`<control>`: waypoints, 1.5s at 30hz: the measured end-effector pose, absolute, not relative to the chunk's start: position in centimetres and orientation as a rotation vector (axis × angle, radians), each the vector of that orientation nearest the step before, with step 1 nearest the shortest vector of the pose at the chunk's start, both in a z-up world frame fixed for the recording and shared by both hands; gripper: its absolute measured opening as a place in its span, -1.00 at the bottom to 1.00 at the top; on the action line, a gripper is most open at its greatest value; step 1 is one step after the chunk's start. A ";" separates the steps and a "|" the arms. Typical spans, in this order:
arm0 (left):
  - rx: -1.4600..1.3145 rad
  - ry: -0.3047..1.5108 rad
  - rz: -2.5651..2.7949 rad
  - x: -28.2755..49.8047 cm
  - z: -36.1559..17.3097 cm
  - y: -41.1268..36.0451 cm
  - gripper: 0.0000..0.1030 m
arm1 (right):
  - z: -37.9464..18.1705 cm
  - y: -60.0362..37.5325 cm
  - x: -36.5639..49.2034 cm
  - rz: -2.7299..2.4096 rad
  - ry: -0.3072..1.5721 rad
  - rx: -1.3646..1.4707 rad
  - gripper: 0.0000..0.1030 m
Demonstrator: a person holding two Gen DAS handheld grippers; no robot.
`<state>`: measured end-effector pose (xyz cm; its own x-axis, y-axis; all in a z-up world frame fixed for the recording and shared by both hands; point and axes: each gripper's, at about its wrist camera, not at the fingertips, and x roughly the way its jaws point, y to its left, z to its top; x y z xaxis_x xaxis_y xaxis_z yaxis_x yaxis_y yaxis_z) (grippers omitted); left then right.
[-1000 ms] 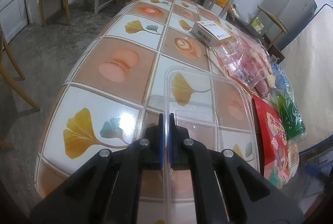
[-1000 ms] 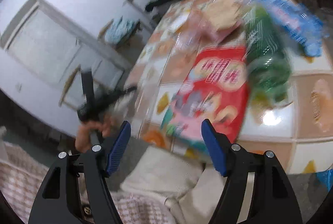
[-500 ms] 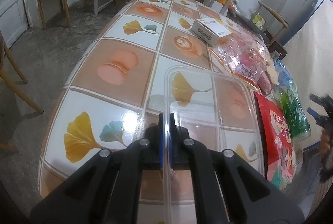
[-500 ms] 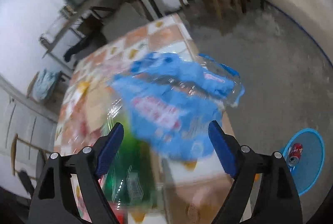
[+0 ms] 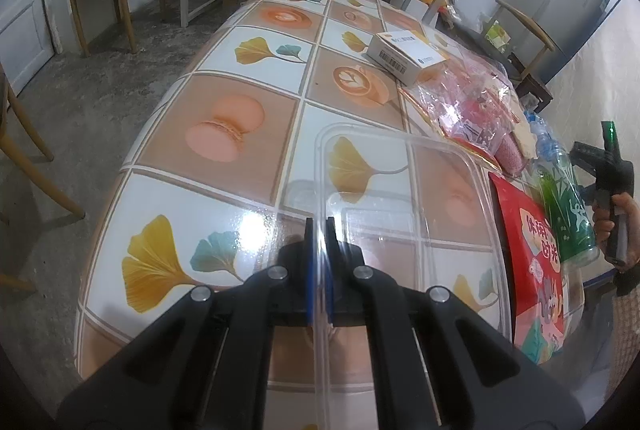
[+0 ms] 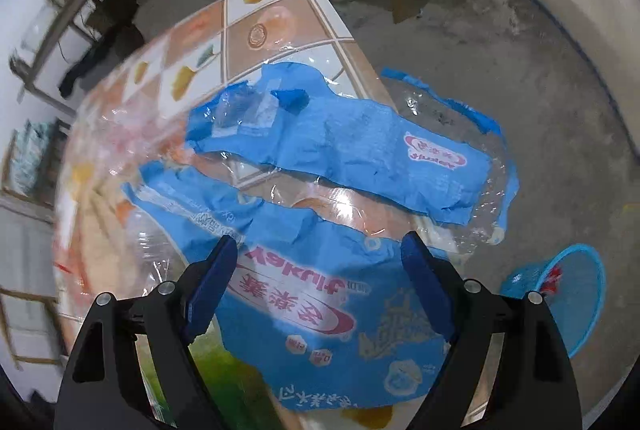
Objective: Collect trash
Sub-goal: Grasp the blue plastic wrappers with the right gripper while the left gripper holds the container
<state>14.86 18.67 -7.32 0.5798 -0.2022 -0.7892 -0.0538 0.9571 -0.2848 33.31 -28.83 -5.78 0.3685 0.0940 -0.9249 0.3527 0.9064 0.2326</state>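
Your left tongs are pressed together on the near rim of a clear plastic lid, which lies flat on the tiled surface and stretches away toward twelve o'clock from the pads. At two o'clock from that grip, a red snack bag lies along the lid's right edge, and just beyond it a green bottle rests on its side. Farther up, at about one o'clock, there is a crumpled pink-and-clear wrapper, and past that a small white box. At three o'clock, at the frame's edge, your right hand shows, wrapped around the handle of the other tool.

Your right tongs have just been opening and now stand spread wide, pointing steeply down over the blue plastic wrapper. The wrapper is crumpled, part blue print and part clear film, and it lies at the corner of the surface with its right end hanging past the edge. Its near fold sits between the two blue pads in this view; the pads do not press on it, and you cannot tell whether they touch it at all. At four o'clock, down on the concrete floor, a blue mesh basket stands with something red inside.
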 end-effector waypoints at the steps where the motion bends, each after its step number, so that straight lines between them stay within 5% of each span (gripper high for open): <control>1: -0.292 0.951 -0.087 14.9 -7.3 18.7 -0.94 | -5.8 -28.6 33.4 -0.181 1.195 0.402 0.56; 7: -0.292 0.950 -0.090 14.8 -7.4 18.6 -0.94 | -5.6 -27.6 33.5 -0.239 1.211 0.227 0.05; 11: -0.295 0.949 -0.091 14.9 -7.4 18.6 -0.94 | -5.5 -28.0 33.1 -0.246 1.210 0.198 -0.59; 14: -0.296 0.948 -0.093 14.9 -7.4 18.7 -0.94 | -5.4 -28.5 32.9 -0.238 1.207 0.204 -0.88; 31: -0.322 0.883 -0.098 13.7 -5.1 19.6 -0.96 | 2.4 -29.6 28.0 -0.251 0.942 0.175 -0.93; 45: -0.274 0.719 -0.131 12.5 1.8 19.1 -0.96 | 10.6 -28.5 20.8 -0.163 0.723 0.178 -0.93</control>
<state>12.45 19.15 1.79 0.7460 -0.2115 -0.6315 0.0244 0.9563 -0.2914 20.79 -28.46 10.57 0.7385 -0.0867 -0.6687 0.2090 0.9723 0.1047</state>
